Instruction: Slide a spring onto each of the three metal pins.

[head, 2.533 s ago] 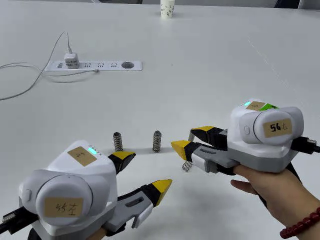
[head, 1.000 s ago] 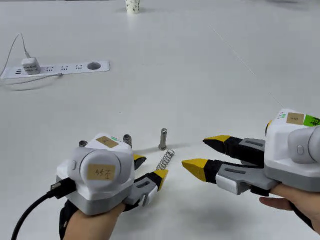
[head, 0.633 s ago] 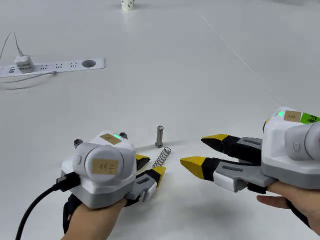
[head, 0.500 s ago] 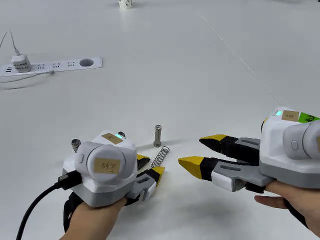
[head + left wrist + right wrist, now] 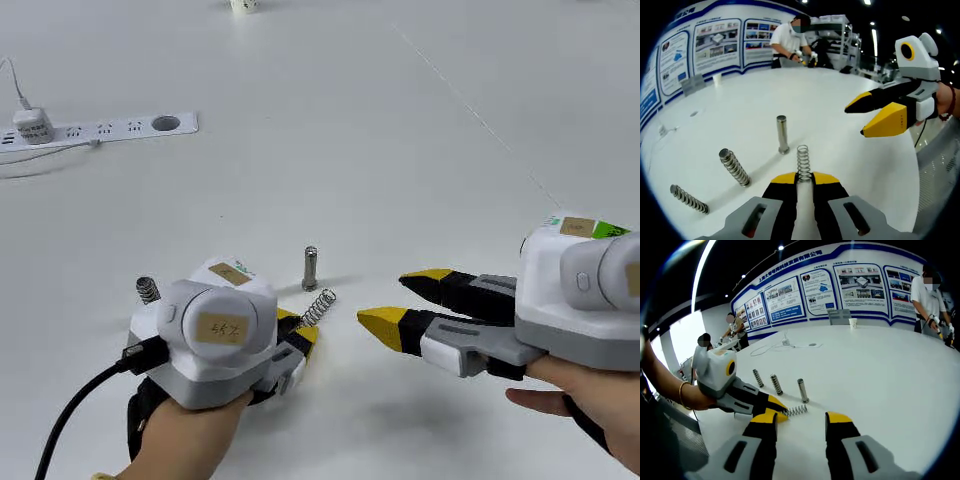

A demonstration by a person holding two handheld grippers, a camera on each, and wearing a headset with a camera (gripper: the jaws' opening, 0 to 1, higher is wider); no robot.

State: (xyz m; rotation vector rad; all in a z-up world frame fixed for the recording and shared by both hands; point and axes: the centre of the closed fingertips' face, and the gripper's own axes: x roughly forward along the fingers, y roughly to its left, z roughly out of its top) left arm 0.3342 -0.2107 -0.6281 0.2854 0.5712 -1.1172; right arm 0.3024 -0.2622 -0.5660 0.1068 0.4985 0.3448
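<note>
Currently:
- Left gripper (image 5: 804, 177): the jaws are closed on the lower end of a loose spring (image 5: 803, 160). The rest of the coil projects forward past the yellow tips.
- In the head view the left gripper (image 5: 298, 330) sits low over the table (image 5: 400, 120), and the spring (image 5: 317, 307) slants up and away from the tips.
- Right gripper (image 5: 385, 298): the jaws are spread apart with nothing between them. The tips point toward the left gripper and stand near the spring without touching it.
- The right gripper view places the spring (image 5: 796, 410) just ahead of the gap in the right gripper (image 5: 802, 417).
- A bare pin (image 5: 310, 268) stands upright on the table just beyond the free end of the spring and apart from it. The left gripper view shows this pin (image 5: 782, 134) a little left of the coil.
- Two further pins already carry springs: the nearer (image 5: 734, 167) and the farther (image 5: 688, 199), in a row to the left of the bare pin.
- A power strip (image 5: 100, 128) with a plugged-in charger (image 5: 32, 125) lies well apart at the far left of the table.
</note>
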